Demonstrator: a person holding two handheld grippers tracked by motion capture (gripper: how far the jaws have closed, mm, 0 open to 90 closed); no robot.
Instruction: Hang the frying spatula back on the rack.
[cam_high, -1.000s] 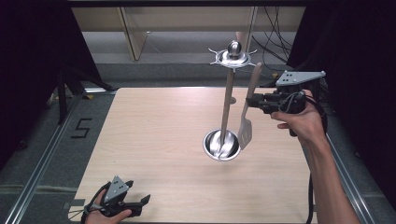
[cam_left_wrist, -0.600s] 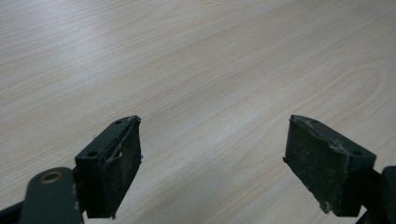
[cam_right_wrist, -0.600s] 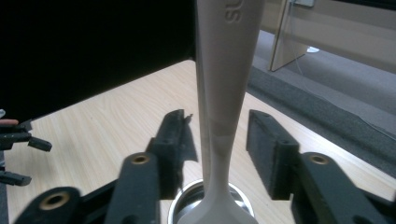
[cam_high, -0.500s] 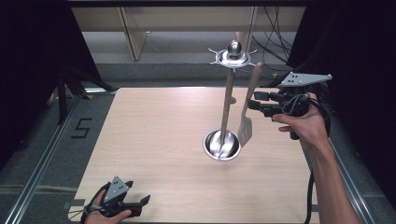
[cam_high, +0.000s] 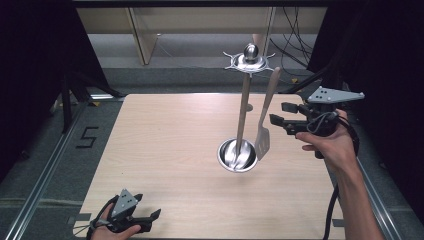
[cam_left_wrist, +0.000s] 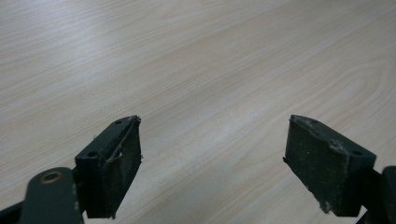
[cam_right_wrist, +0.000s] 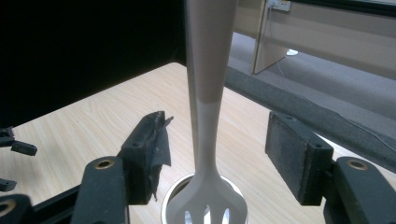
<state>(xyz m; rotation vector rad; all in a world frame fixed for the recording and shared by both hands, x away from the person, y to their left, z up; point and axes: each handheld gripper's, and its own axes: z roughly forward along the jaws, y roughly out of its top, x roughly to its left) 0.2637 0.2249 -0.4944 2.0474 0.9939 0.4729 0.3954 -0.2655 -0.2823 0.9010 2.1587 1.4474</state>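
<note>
Slotted spatula (cam_high: 263, 134) hangs from rack (cam_high: 248, 61) beside its base (cam_high: 237, 155). Right tongs (cam_high: 278, 114) apart, flanking handle, no contact. Left tongs (cam_high: 150, 220) apart, low over worktop (cam_high: 165, 135). Spatula likely light, stiff, smooth; grip mid-handle.

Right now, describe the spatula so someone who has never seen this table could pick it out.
On the wooden table, find the tall metal rack right of centre. The slotted spatula hangs beside its pole, head down near the round base, pale and flat, not shiny.

The spatula (cam_right_wrist: 205, 93) is cut off top and bottom in the right gripper view.
</note>
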